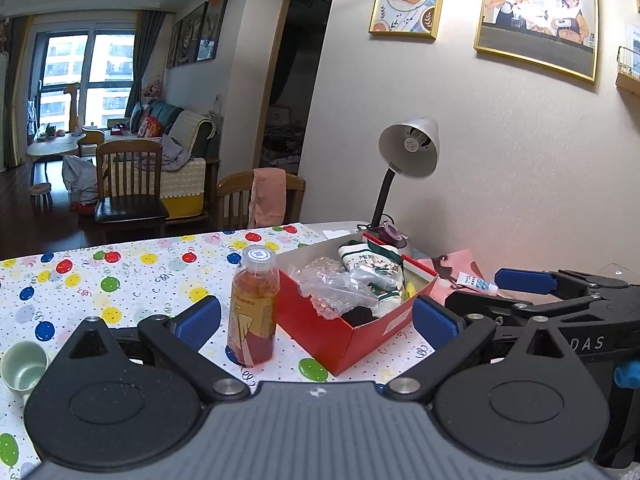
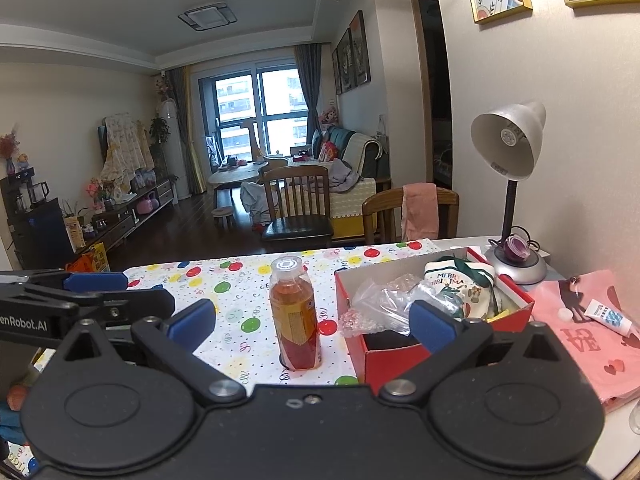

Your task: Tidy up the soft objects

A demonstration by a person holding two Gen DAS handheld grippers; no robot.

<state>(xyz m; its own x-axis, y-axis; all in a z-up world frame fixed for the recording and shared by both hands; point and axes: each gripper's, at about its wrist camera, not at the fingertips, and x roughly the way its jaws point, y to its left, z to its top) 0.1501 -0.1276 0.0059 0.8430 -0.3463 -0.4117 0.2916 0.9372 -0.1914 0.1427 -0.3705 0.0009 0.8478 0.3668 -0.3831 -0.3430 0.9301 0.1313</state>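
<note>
A red cardboard box (image 1: pixel 352 338) (image 2: pixel 394 356) stands on the balloon-print tablecloth. In it lie a white-and-green Christmas sock (image 1: pixel 374 268) (image 2: pixel 460 284), a crumpled clear plastic bag (image 1: pixel 336 286) (image 2: pixel 380 308) and something black. My left gripper (image 1: pixel 316 322) is open and empty, held above the table before the box. My right gripper (image 2: pixel 312 322) is open and empty too. Each gripper shows at the edge of the other's view.
A bottle of orange drink (image 1: pixel 254 308) (image 2: pixel 296 316) stands left of the box. A desk lamp (image 1: pixel 404 168) (image 2: pixel 510 184) stands behind it by the wall. A pink cloth (image 2: pixel 588 332) with a small white tube (image 2: pixel 608 316) lies right. A green cup (image 1: pixel 22 366) sits left.
</note>
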